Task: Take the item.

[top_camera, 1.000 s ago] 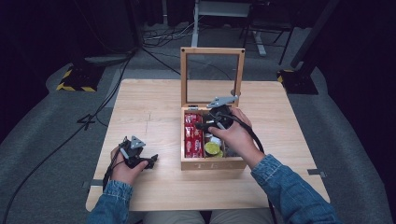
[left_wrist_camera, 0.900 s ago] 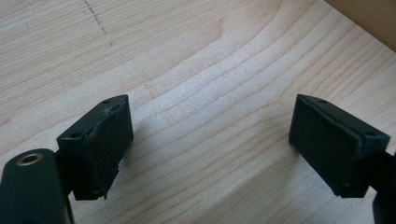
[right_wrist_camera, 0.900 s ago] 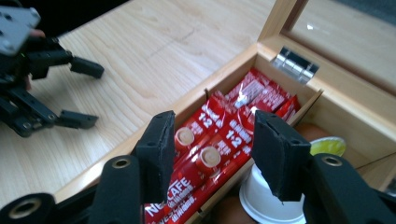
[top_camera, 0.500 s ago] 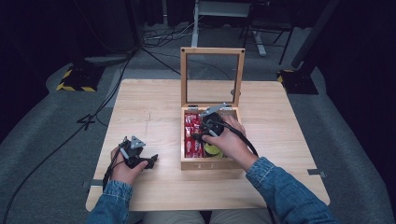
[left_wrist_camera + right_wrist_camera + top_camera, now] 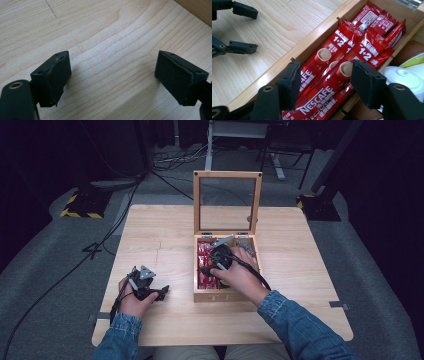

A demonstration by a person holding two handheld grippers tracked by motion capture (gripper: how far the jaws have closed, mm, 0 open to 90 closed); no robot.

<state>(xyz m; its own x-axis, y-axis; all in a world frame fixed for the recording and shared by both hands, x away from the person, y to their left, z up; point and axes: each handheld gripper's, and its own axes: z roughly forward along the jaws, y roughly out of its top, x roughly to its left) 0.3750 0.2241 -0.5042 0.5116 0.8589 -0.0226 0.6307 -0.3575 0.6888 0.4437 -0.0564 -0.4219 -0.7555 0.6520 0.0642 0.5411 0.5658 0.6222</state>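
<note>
A: Right gripper [image 5: 324,82], seen from its own camera: why do the jaws stand apart over the box?

B: They have just been opening. The red coffee sticks [image 5: 332,82] lie between the two pads, but neither pad presses on one; I judge this to be the approach to a pick, with the jaws set astride one stick along its length.

A: Where do the sticks lie?

B: In the left compartment of the wooden box [image 5: 200,292], packed side by side and overlapping. In the high view the right hand [image 5: 235,272] reaches into the box from the near side.

A: And the left gripper [image 5: 150,292]?

B: It rests on the table [image 5: 310,260] to the left of the box, well apart from the sticks. Its own view shows its jaws spread over bare wood with nothing between them; it looks parked.

A: What stands in the way?

B: The wooden divider [image 5: 387,65] runs close beside the right-hand jaw, and beyond it sits a white lidded cup [image 5: 404,77]. The neighbouring sticks crowd the chosen one, so two could be caught together. The glass lid [image 5: 227,202] stands upright behind, clear of the hand.
</note>
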